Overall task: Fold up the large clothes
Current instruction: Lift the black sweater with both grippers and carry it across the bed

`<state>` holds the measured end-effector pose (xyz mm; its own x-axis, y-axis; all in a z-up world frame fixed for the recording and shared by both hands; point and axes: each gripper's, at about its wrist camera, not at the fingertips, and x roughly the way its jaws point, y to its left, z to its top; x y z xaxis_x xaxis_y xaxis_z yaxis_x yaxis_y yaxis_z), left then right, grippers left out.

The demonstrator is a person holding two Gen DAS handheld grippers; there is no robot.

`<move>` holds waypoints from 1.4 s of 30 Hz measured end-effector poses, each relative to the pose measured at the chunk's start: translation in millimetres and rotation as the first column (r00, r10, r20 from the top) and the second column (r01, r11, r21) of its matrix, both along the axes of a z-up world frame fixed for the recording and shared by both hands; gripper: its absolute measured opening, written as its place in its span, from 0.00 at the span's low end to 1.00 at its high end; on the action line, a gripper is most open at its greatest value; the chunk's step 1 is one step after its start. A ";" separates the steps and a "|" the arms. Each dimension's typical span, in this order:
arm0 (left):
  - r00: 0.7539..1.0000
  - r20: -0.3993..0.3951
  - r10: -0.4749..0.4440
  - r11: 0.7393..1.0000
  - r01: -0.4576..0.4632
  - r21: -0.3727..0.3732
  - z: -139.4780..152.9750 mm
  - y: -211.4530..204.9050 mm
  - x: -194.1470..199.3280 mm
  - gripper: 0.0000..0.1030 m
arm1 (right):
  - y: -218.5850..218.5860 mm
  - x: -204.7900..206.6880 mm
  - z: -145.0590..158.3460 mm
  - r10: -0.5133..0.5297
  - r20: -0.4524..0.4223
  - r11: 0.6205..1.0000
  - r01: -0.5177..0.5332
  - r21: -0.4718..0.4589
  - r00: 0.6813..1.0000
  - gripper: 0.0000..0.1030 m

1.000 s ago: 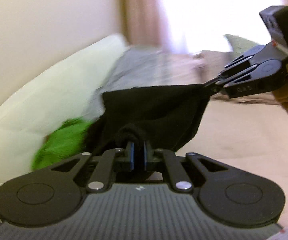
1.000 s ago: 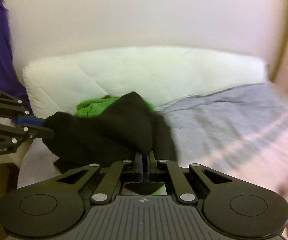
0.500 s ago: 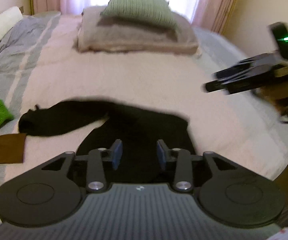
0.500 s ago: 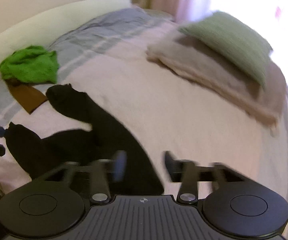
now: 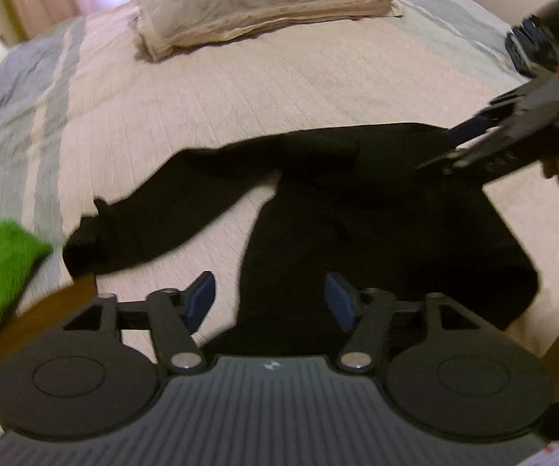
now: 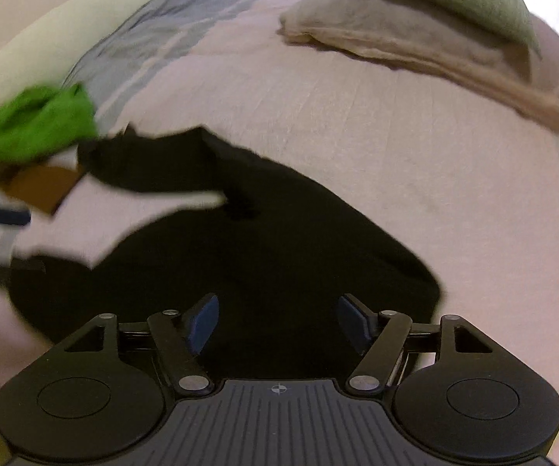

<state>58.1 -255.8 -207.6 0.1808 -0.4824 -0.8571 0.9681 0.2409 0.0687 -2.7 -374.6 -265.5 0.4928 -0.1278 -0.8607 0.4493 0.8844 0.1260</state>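
We see a black garment (image 5: 376, 225) spread on the pink bed (image 5: 240, 89), pillows (image 6: 427, 35) far; left gripper (image 5: 269, 299) and right gripper (image 6: 277, 324) are opening wide, holding nothing.

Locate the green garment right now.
The green garment lies at the bed's left edge in both wrist views, beside the white pillow, next to a brown cloth and just past the black sweater's sleeve end.
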 end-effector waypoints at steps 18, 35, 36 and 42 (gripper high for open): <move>0.697 0.348 -0.627 0.756 0.652 0.055 -62.6 -119.5 41.1 0.59 | -23.1 -101.1 25.8 -0.454 -0.046 0.891 0.453 -0.021 0.890 0.02; 0.764 0.351 -0.542 0.808 0.589 -0.033 -1.2 -160.3 30.8 0.02 | -51.6 -216.9 101.5 -0.565 0.038 0.813 0.564 -0.148 0.824 0.01; 0.788 0.354 -0.504 0.826 0.559 -0.069 18.3 -157.2 30.6 0.02 | -57.8 -222.5 114.8 -0.553 0.067 0.814 0.556 -0.168 0.830 0.01; 0.873 0.406 -0.270 0.902 0.377 -0.211 102.7 -132.6 16.6 0.02 | -89.4 -226.4 162.6 -0.384 0.189 0.872 0.422 -0.246 0.904 0.01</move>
